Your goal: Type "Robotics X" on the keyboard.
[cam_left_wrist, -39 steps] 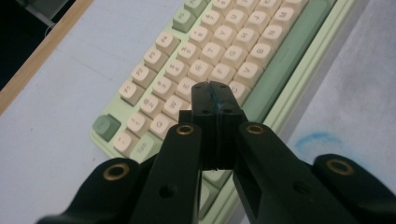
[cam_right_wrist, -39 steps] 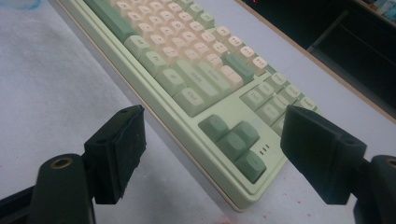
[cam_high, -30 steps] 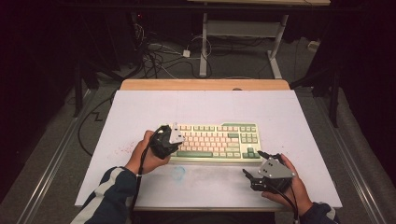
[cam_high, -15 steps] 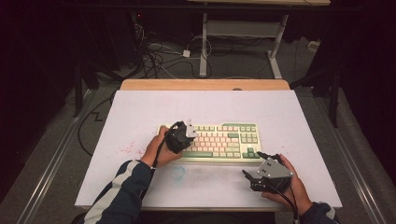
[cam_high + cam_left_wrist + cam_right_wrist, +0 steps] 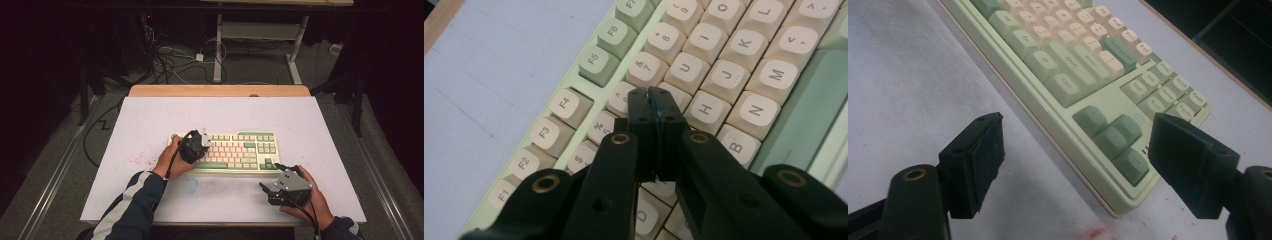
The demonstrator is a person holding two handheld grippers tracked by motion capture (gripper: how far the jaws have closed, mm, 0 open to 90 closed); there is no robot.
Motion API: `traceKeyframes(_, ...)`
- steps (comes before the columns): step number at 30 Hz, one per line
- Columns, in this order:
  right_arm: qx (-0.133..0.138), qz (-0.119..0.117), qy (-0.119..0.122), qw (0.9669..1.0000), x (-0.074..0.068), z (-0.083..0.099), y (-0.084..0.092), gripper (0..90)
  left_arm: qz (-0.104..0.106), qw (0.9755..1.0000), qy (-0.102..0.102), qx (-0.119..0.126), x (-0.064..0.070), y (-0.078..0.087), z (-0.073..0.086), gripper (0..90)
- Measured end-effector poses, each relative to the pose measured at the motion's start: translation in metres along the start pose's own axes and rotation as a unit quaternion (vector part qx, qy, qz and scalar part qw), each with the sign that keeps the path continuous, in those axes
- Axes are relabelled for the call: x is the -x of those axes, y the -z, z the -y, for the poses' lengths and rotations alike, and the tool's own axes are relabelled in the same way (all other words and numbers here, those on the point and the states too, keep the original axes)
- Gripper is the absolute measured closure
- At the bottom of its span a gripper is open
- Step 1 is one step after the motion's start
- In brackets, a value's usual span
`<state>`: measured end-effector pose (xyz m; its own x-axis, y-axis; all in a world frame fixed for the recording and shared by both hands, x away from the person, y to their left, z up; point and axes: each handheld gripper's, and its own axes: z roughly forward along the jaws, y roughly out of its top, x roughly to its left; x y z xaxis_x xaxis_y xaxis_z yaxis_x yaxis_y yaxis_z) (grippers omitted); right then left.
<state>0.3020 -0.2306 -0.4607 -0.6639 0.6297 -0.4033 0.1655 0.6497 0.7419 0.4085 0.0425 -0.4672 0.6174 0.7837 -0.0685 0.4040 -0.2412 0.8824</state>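
A mint-green keyboard (image 5: 235,151) with cream and green keys lies in the middle of the white table top (image 5: 150,120). My left gripper (image 5: 196,145) hovers over the keyboard's left half, its jaws shut with nothing between them. In the left gripper view the closed tips (image 5: 647,95) sit just above the cream keys near the 6 and Y keys of the keyboard (image 5: 734,80). My right gripper (image 5: 272,181) rests near the table's front right, open and empty. Its view looks past wide-apart pads (image 5: 980,150) at the keyboard's (image 5: 1083,90) arrow-key corner.
Red specks (image 5: 134,160) and a faint blue ring mark (image 5: 190,186) stain the table top left of and in front of the keyboard. A wooden edge (image 5: 220,90) runs along the back. Cables (image 5: 165,55) and desk legs stand on the floor beyond.
My left hand has moved rightward from the keyboard's left end onto its left half. The right hand has stayed put.
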Motion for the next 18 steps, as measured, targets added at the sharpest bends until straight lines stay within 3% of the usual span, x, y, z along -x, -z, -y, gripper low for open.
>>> traceKeyframes(7, 0.002, 0.005, -0.004, 1.0, 0.001, 0.0, 0.002, 23.6, 0.006, 0.9995, -0.005, 0.029, 0.0, 0.015, -0.007, 82.8)
traceKeyframes(11, 0.005, 0.005, -0.003, 1.0, 0.002, -0.001, 0.003, 23.6, 0.016, 0.9987, -0.005, 0.047, 0.0, 0.025, -0.011, 75.0)
traceKeyframes(18, 0.004, 0.008, -0.004, 1.0, 0.004, 0.001, 0.003, 23.6, 0.023, 0.9965, -0.012, 0.079, 0.003, 0.039, -0.013, 46.7)
